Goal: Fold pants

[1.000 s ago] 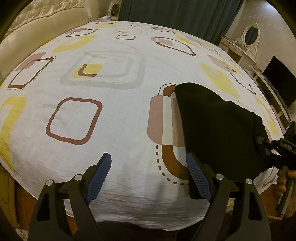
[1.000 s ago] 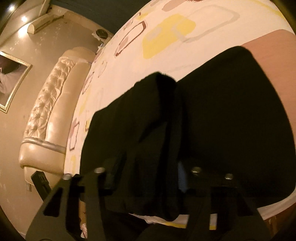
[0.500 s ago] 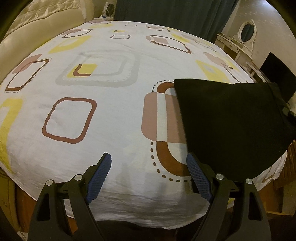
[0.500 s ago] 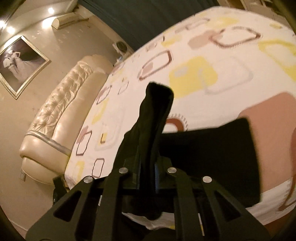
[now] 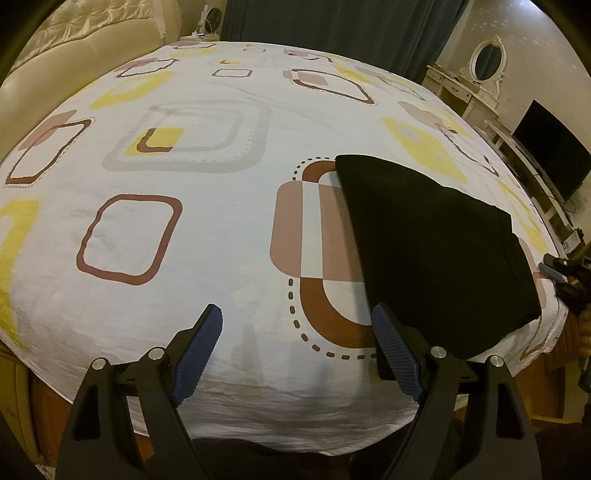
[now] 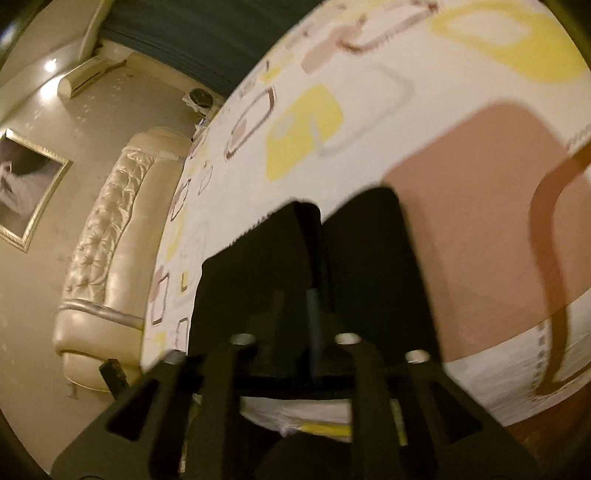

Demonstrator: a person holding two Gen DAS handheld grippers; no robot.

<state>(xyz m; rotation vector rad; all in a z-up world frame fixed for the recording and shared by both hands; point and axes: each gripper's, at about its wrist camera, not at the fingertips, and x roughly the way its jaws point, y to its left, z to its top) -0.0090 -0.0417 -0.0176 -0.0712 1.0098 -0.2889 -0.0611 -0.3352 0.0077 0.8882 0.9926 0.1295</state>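
Note:
The black pants (image 5: 436, 243) lie folded in a flat wedge on the right side of the patterned bed sheet (image 5: 207, 236). My left gripper (image 5: 297, 354) is open and empty over the bed's near edge, its right finger beside the pants' near corner. My right gripper (image 5: 561, 273) shows at the far right edge of the left wrist view, just off the pants' right edge. In the blurred right wrist view the right gripper (image 6: 317, 295) has its fingers close together against the black pants (image 6: 258, 280); whether cloth is pinched is unclear.
A cream tufted headboard (image 5: 85, 55) runs along the bed's left side. Dark curtains (image 5: 332, 29) hang behind. A white dressing table with oval mirror (image 5: 487, 62) and a dark TV screen (image 5: 550, 155) stand at the right. A framed picture (image 6: 26, 192) hangs on the wall.
The right gripper lifted the pants' edge up, then brought it down again. The pants now lie flatter on the sheet, and the right gripper sits low at their right edge.

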